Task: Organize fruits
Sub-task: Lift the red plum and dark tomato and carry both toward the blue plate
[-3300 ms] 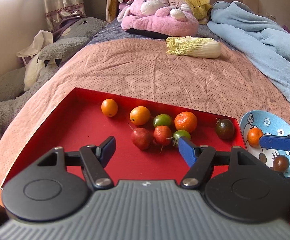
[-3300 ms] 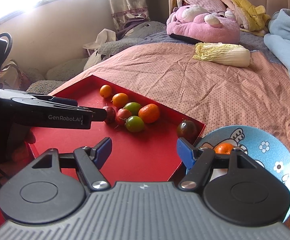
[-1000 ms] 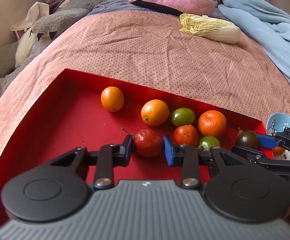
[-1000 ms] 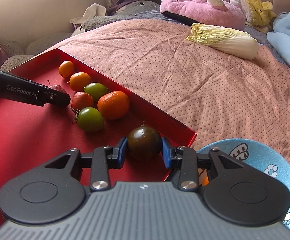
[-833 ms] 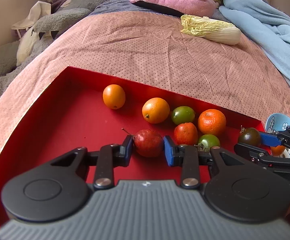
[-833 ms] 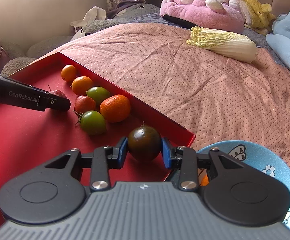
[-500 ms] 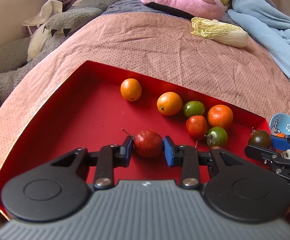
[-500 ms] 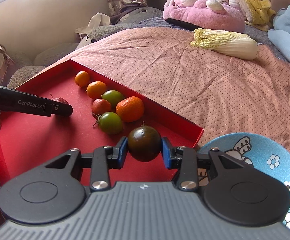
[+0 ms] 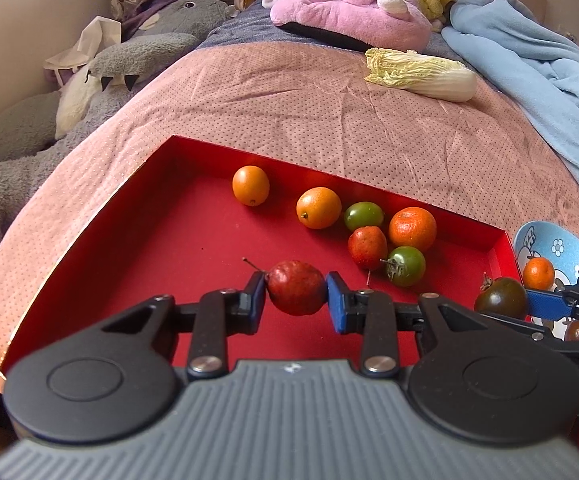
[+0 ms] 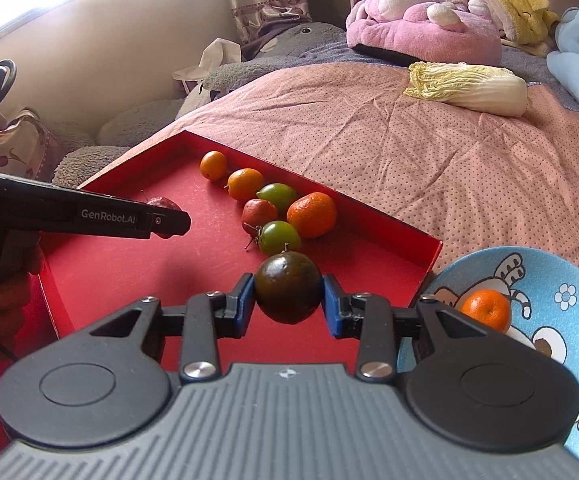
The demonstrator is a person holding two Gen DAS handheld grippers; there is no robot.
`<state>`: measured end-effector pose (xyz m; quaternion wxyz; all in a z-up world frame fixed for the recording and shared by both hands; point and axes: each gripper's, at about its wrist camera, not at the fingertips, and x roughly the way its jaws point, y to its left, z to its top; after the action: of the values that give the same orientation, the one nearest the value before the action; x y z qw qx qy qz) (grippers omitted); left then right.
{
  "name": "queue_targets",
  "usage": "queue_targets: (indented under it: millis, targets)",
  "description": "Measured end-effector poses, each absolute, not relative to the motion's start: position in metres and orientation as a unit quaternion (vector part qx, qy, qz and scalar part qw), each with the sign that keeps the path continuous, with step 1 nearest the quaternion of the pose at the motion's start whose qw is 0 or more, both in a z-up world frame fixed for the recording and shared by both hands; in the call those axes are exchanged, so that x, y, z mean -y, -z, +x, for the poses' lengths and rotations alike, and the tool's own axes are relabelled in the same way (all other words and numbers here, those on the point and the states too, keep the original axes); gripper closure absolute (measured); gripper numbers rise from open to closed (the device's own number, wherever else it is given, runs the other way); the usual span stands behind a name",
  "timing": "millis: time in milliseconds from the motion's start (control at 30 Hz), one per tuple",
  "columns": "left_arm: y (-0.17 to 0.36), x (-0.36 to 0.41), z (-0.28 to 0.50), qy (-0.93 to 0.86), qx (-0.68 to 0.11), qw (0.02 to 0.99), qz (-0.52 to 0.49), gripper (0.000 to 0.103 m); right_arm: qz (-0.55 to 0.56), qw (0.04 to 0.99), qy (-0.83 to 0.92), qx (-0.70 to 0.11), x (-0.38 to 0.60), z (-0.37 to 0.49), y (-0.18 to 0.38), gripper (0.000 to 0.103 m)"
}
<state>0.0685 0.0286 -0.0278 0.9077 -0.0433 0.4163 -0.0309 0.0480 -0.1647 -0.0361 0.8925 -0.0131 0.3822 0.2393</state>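
While the left gripper [image 9: 296, 296] has its jaws clamped on a red fruit [image 9: 296, 288] above the red tray [image 9: 137, 248], right gripper [image 10: 288, 300] jaws clamped on a dark tomato [image 10: 288, 292] beside the blue bowl [image 10: 561, 280], five fruits loose in the tray on the bed

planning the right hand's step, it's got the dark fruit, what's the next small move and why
Probably carry the dark tomato rightward over the blue bowl and open there: the right gripper holds it clear above the red tray, and the bowl already holds a tangerine.
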Motion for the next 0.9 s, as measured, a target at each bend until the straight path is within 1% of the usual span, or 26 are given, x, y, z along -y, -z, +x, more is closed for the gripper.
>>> queue_targets:
  millis: [900]
  targets:
    - [0.018,-0.029,0.051,0.028,-0.407,0.912,-0.039,0.067,-0.006,0.897,-0.245,-0.369,0.165,0.031,0.020,0.062]
